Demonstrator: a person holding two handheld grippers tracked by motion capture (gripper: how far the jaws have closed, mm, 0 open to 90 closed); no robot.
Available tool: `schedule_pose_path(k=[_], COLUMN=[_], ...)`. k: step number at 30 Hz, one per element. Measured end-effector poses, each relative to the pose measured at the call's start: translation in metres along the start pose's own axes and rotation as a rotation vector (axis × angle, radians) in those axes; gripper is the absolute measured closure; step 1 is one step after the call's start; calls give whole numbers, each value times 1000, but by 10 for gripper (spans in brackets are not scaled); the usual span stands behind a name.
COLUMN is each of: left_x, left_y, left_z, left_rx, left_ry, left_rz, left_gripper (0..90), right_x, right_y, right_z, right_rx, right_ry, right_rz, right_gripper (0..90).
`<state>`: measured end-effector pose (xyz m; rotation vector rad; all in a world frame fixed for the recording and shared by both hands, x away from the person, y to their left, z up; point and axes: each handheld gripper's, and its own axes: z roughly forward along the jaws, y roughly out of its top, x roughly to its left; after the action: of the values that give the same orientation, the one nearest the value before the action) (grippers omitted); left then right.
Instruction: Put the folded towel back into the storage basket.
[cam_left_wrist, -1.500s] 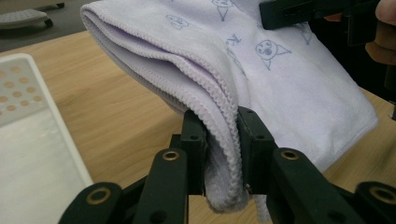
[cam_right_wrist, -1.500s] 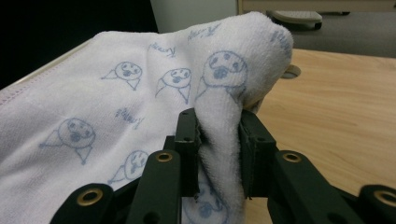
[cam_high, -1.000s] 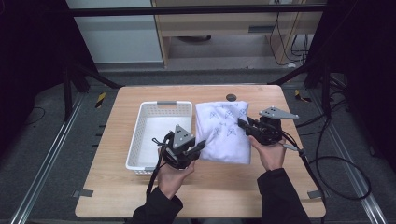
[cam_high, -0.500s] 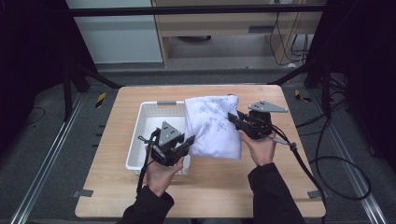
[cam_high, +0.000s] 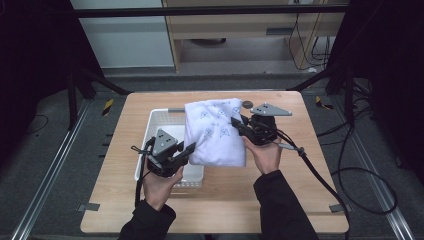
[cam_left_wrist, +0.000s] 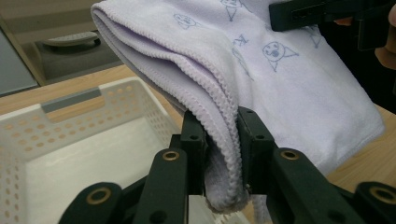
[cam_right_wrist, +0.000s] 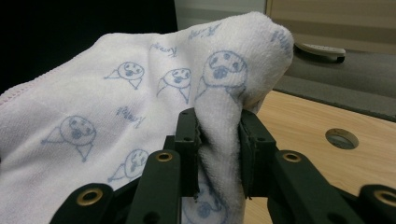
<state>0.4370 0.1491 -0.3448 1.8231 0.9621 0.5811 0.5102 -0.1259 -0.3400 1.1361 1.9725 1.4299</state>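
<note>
Black jaws of the left gripper (cam_high: 187, 150) are closed on a folded edge of the white towel (cam_high: 216, 131). In the left gripper view the stitched hem of the towel (cam_left_wrist: 261, 70) goes down between the two jaws and is pressed there from both sides. The right gripper (cam_high: 236, 123) is closed in the same way on the opposite side of the towel; in the right gripper view a thick fold of the cloth (cam_right_wrist: 140, 121) with small blue printed faces is squeezed between its jaws. So each gripper holds one side, and the towel hangs between them, lifted above the table (cam_high: 300, 190).

In the high view the left hand (cam_high: 160, 182) and the right hand (cam_high: 264, 154) come from the bottom edge, both in dark sleeves. The towel is folded in several layers and is tilted, with its far part higher. Its left part is over the right side of the white basket (cam_high: 150, 132), and its right part is over the bare wood.

The basket has perforated walls and stands on the left half of the table, just under the left gripper. In the left gripper view its inside (cam_left_wrist: 93, 158) looks empty. A small round hole (cam_high: 247, 104) is in the table top, just behind the towel, near the right gripper. A cable (cam_high: 320, 175) goes from the right gripper over the table to the floor.
</note>
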Motion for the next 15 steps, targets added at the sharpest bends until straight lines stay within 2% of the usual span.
schedule_pose_path(k=[15], left_x=[34], left_y=[-11], left_z=[-29], left_rx=[-23], left_ry=[53], left_rz=[-39], left_gripper=[736], right_x=[36], right_y=[12], right_z=[30], right_rx=[-12], right_ry=[44], right_rz=[-32], right_gripper=[721])
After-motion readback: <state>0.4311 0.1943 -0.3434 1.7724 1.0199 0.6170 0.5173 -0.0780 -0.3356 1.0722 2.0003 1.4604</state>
